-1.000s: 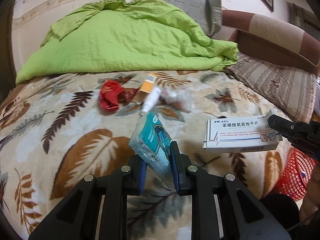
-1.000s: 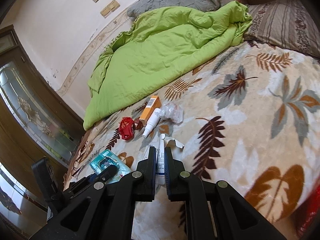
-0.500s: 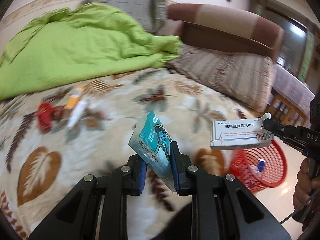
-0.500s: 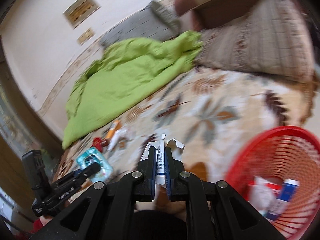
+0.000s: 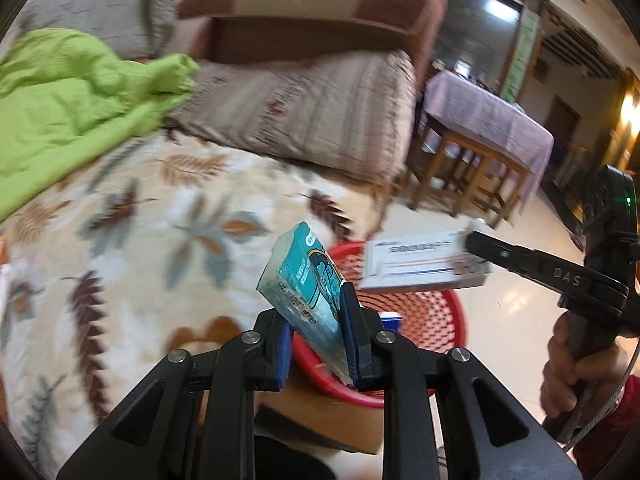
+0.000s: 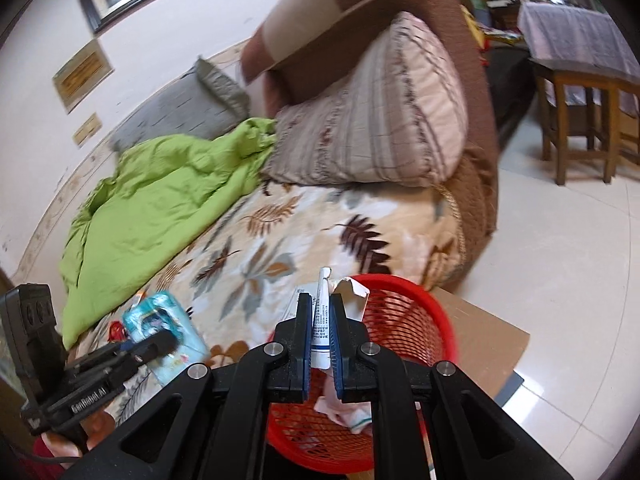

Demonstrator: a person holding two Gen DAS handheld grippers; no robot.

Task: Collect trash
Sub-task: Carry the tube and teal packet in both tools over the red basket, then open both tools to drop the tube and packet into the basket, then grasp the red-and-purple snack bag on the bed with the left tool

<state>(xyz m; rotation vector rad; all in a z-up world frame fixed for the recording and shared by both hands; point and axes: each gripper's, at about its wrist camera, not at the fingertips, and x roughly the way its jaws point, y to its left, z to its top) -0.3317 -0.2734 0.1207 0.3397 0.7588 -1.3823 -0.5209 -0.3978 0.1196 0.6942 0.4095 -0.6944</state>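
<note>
My left gripper (image 5: 318,312) is shut on a teal tissue pack (image 5: 308,276), which tilts up above the near rim of a red mesh basket (image 5: 436,316). The same tissue pack (image 6: 168,328) shows at the lower left of the right wrist view, in the left gripper (image 6: 160,346). My right gripper (image 6: 320,320) is shut on a white medicine box (image 6: 322,312), held edge-on over the red basket (image 6: 404,320). From the left wrist view the white box (image 5: 420,264) hangs over the basket in the right gripper (image 5: 476,246). Trash lies inside the basket.
The basket stands on a brown cardboard sheet (image 6: 480,328) on the pale tiled floor beside the leaf-patterned bed (image 6: 280,248). A green quilt (image 6: 160,188) and striped pillow (image 6: 380,120) lie on the bed. A wooden table (image 6: 576,80) with a cloth stands far right.
Both grippers swung right, away from the bed, carrying the tissue pack and the white box. They now hang over the red basket, and the trash left on the bed has slipped out of view.
</note>
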